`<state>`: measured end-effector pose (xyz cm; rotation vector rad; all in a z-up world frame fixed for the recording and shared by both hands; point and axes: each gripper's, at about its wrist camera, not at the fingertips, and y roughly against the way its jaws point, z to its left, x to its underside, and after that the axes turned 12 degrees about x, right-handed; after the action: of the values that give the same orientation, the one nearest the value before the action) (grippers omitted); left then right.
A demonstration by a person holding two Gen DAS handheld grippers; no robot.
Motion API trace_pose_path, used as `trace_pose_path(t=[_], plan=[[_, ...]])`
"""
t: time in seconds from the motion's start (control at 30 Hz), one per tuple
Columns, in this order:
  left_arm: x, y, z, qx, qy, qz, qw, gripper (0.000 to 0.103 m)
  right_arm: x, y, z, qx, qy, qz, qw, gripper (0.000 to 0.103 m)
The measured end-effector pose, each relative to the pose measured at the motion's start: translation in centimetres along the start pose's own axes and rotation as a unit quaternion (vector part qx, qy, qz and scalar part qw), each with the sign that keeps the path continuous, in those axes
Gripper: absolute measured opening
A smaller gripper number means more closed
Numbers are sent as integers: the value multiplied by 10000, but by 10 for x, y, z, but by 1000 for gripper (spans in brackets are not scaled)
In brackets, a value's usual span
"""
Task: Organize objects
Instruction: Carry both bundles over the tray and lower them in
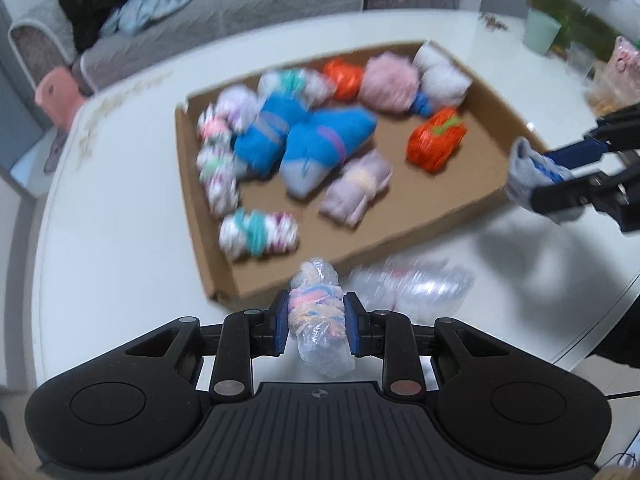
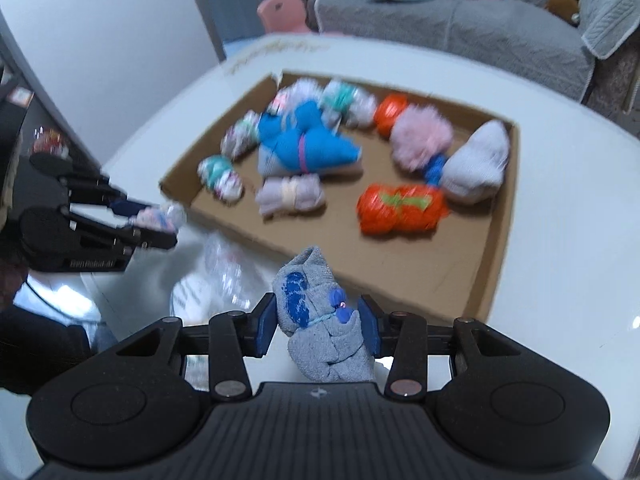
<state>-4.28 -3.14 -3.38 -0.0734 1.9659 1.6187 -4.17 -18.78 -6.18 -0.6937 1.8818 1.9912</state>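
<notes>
A shallow cardboard tray (image 1: pixel 448 216) (image 2: pixel 492 272) lies on the white table and holds several rolled sock bundles. My left gripper (image 1: pixel 317 322) is shut on a plastic-wrapped pastel sock bundle (image 1: pixel 318 312), held just in front of the tray's near edge; it also shows in the right wrist view (image 2: pixel 160 216). My right gripper (image 2: pixel 318 326) is shut on a grey sock bundle with blue print (image 2: pixel 320 320), held above the table near the tray's near edge; it shows in the left wrist view (image 1: pixel 532 176) at the tray's right corner.
A crumpled clear plastic bag (image 1: pixel 412 286) (image 2: pixel 216 280) lies on the table between the grippers. A mint cup (image 1: pixel 540 32) and snack bags (image 1: pixel 616 72) stand at the far right. A grey sofa (image 2: pixel 460 20) with clothes and a pink chair (image 2: pixel 282 12) are behind the table.
</notes>
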Motion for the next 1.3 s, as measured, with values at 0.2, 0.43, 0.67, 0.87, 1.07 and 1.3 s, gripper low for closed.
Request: trace_pose_path(t=[0.2,0.43,0.67,0.87,1.07,1.3], plan=[[-39,4,-18,296,-207,-415,9985,34,-15,9,-36,277,-373,-359,9983,40],[-79,-38,-36,760,-344,-321,9960,34,-28,-16,-56,396,-387,-339,9979,40],[-94,-80,-52,1028,-287,-132,9942,34,-39,-31,-66,383,-409,-261,9981,40],[-98,-100,-54,1182,-81,-13,9930,34,-34,-33,-70,341,-320,-81,9989,40],[-103,-107,-54,1272,26,-30,9919,33,-32,-35,-68,261,-51,23,9996,40],[-93,-108,-43,1419,290,72,9894,33,-31,-34,-59,212,426,-60,9988,40]])
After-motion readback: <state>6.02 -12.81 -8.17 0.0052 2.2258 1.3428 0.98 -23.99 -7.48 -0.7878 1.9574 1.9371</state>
